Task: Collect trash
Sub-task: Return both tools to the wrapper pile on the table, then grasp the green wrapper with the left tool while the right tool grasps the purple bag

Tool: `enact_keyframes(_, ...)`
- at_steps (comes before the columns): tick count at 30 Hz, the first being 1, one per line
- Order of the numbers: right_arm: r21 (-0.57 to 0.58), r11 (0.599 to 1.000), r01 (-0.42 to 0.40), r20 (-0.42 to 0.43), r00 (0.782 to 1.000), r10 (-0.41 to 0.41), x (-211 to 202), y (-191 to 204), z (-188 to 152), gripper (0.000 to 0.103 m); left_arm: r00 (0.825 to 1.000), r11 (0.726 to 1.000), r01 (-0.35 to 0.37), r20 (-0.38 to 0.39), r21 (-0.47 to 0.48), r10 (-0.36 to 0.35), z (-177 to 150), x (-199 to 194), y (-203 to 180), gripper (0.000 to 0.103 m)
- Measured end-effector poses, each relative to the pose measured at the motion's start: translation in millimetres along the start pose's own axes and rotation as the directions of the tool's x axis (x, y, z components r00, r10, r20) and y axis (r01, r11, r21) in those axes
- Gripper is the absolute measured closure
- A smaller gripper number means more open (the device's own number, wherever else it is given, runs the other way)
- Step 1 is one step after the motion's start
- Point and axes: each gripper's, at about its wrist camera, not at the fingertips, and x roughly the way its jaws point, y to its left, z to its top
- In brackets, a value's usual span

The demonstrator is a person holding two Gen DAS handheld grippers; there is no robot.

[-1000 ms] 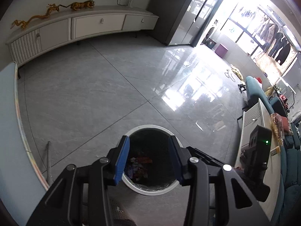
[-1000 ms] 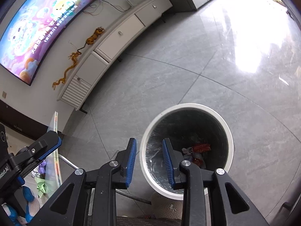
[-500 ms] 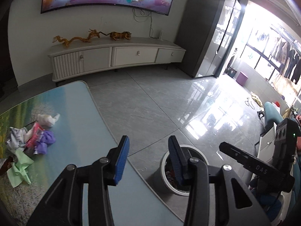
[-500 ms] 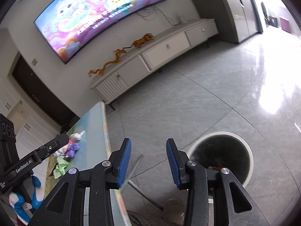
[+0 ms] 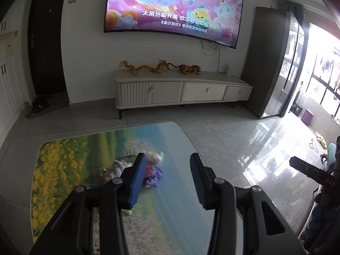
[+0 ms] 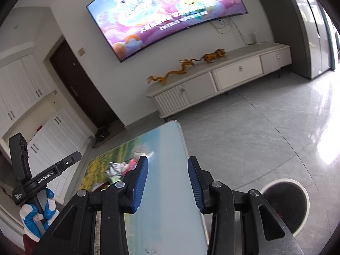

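Observation:
A small heap of crumpled trash (image 5: 154,175) in purple, white, red and green lies on the landscape-print table (image 5: 174,212). My left gripper (image 5: 167,179) is open and empty above the table, just near side of the heap, and its left finger hides part of the heap. My right gripper (image 6: 167,183) is open and empty over the table's right side; the heap (image 6: 121,169) shows beyond its left finger. The white-rimmed trash bin (image 6: 297,193) stands on the floor to the right of the table, with some trash inside.
A white TV cabinet (image 5: 182,91) with golden dragon figures stands against the far wall under a large screen (image 5: 172,10). Grey tiled floor (image 6: 244,138) lies between table and cabinet. A dark door (image 5: 47,48) is at the left. Each view shows the other gripper at its edge.
Both grippers have swung up and away from the bin toward the table. The bin has left the left wrist view, and the trash heap has come into view in front of both grippers.

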Motion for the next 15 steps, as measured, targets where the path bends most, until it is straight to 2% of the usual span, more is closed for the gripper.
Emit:
enact_keyframes(4,-0.035,0.998,-0.057,-0.016,0.998,0.056,15,29,9,0.066,0.999,0.999,-0.047,0.007,-0.023,0.048,3,-16,31,0.062)
enact_keyframes(6,-0.051,0.996,-0.073,-0.030,0.997,0.072,24,41,9,0.065,0.999,0.997,-0.050,-0.005,-0.055,0.050,1,-15,44,0.058)
enact_keyframes(7,-0.057,0.995,-0.083,-0.042,0.996,0.081,33,47,9,0.063,0.999,0.996,-0.053,-0.012,-0.068,0.052,-2,-13,49,0.052)
enact_keyframes(8,-0.061,0.994,-0.095,-0.060,0.994,0.091,43,53,8,0.062,0.998,0.995,-0.061,-0.020,-0.079,0.060,-6,-9,53,0.049)
enact_keyframes(15,-0.041,0.989,-0.139,-0.195,0.972,0.129,121,68,-8,0.059,0.990,0.985,-0.073,-0.132,-0.155,0.052,-46,44,74,0.045)
